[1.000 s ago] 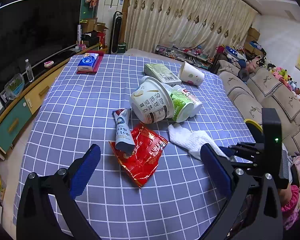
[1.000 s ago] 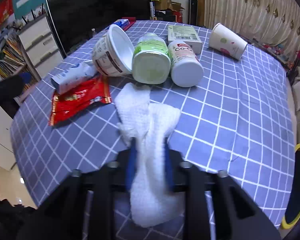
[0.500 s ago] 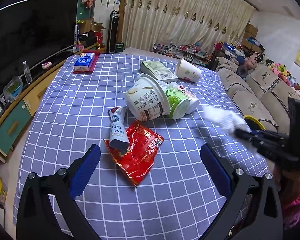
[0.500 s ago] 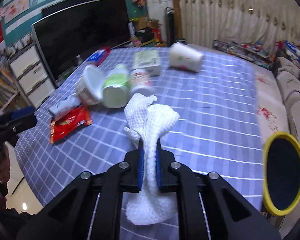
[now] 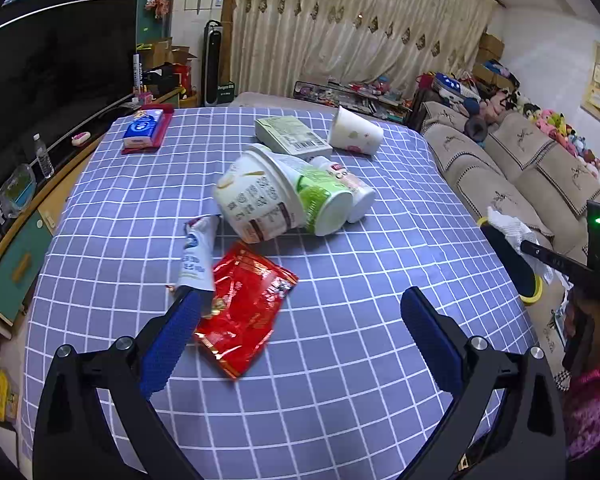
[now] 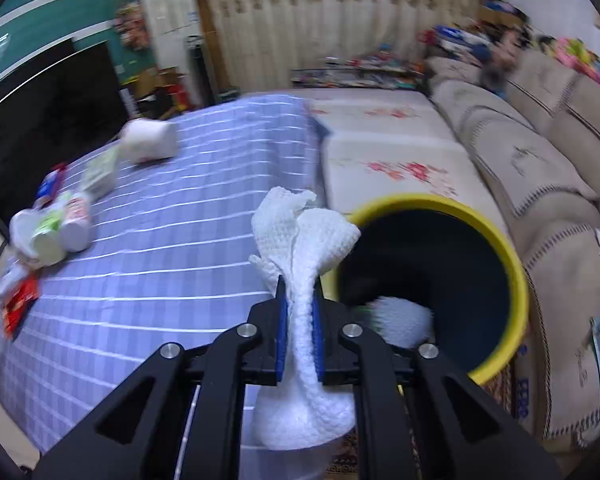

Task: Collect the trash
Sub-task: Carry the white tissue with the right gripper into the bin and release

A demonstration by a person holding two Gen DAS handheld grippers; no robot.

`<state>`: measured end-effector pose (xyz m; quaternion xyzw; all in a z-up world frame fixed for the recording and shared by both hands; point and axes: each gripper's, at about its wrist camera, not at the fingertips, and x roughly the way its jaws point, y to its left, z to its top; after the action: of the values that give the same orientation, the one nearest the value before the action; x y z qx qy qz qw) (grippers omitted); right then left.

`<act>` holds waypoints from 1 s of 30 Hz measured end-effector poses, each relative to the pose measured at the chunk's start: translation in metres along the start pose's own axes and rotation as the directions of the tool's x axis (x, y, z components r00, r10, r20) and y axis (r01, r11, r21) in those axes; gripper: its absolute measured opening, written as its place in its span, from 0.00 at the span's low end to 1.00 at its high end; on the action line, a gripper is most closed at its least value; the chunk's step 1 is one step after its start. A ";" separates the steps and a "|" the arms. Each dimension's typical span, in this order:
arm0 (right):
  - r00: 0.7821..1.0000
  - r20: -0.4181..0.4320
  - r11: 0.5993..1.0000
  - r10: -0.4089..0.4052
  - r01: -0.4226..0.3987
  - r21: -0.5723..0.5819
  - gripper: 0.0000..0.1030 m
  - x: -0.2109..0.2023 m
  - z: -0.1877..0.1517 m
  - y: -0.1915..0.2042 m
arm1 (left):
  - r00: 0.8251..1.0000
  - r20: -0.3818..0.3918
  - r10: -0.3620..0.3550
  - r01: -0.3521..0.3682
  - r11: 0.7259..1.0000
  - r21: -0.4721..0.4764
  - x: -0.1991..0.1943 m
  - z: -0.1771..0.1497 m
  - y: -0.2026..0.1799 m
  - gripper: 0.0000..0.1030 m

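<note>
Right wrist view: right gripper pinches a crumpled white paper towel, yellow-rimmed dark bin at 3 o'clock. Left gripper gapes wide above the purple checked tablecloth.

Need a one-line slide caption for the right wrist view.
Right gripper clamps a crumpled white paper towel beside the yellow-rimmed dark bin next to the checked table.

A home living room is showing here. A large dark television is standing at the upper left of the left wrist view, long patterned curtains are hanging across the top, and a beige sofa piled with soft toys is running along the right. A table under a checked purple cloth is filling the centre.
</note>
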<state>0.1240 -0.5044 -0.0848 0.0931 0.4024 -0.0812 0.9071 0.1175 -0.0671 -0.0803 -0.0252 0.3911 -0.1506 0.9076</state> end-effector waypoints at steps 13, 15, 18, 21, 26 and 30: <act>0.987 -0.112 0.988 -0.114 0.125 0.095 0.13 0.063 -0.008 -0.061 | 1.000 -0.030 0.008 -0.007 0.999 0.035 0.012 0.003 -0.017 0.95; 0.985 -0.124 0.986 -0.123 0.136 0.101 0.18 0.070 -0.009 -0.065 | 0.999 -0.034 0.008 -0.007 0.999 0.036 0.014 0.003 -0.018 0.95; 0.981 -0.133 0.981 -0.139 0.155 0.117 0.36 0.076 -0.009 -0.070 | 0.999 -0.037 0.006 -0.005 0.999 0.039 0.015 0.003 -0.020 0.95; 0.979 -0.131 0.978 -0.158 0.174 0.119 0.40 0.076 -0.009 -0.073 | 0.999 -0.041 0.002 0.000 0.999 0.041 0.018 0.004 -0.021 0.95; 0.985 -0.105 0.980 -0.140 0.153 0.126 0.48 0.065 -0.010 -0.068 | 0.999 -0.043 0.002 0.000 0.999 0.041 0.020 0.004 -0.021 0.95; 0.988 -0.090 0.984 -0.128 0.138 0.114 0.48 0.057 -0.009 -0.059 | 0.999 -0.045 0.002 -0.001 0.999 0.035 0.021 0.003 -0.020 0.95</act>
<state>0.1423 -0.5631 -0.1397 0.1235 0.4393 -0.1614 0.8751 0.1286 -0.0923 -0.0898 -0.0056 0.4086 -0.1573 0.8990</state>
